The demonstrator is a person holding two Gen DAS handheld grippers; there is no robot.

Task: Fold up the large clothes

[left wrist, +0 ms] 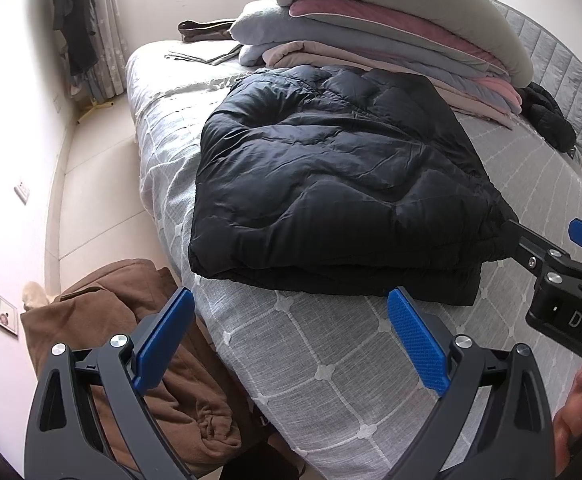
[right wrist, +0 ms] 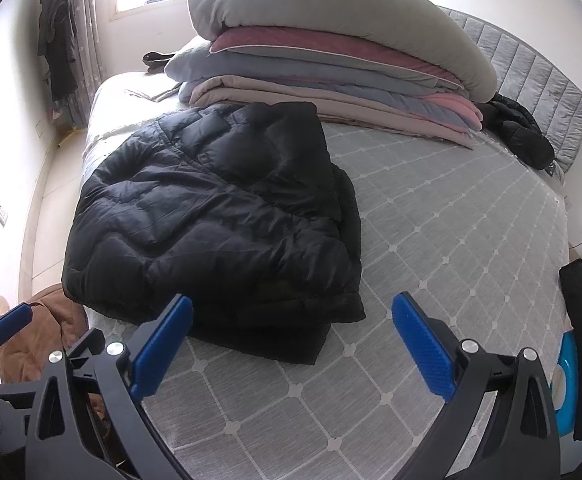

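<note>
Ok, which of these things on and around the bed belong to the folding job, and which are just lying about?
Job: black puffer jacket, folded on the bed; left tongs and right tongs, both open.

Lying about: stacked quilts, small black jacket, brown garment on the floor.

bare bedspread [right wrist: 431, 240] right of the folded black jacket [right wrist: 219, 216], stacked quilts [right wrist: 331, 60] blocking behind, brown garment [left wrist: 139, 344] off the left edge

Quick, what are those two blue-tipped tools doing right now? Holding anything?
Left tool: open, holding nothing, above the bed's edge near the folded black jacket.
Right tool: open, holding nothing, just in front of the jacket.
</note>
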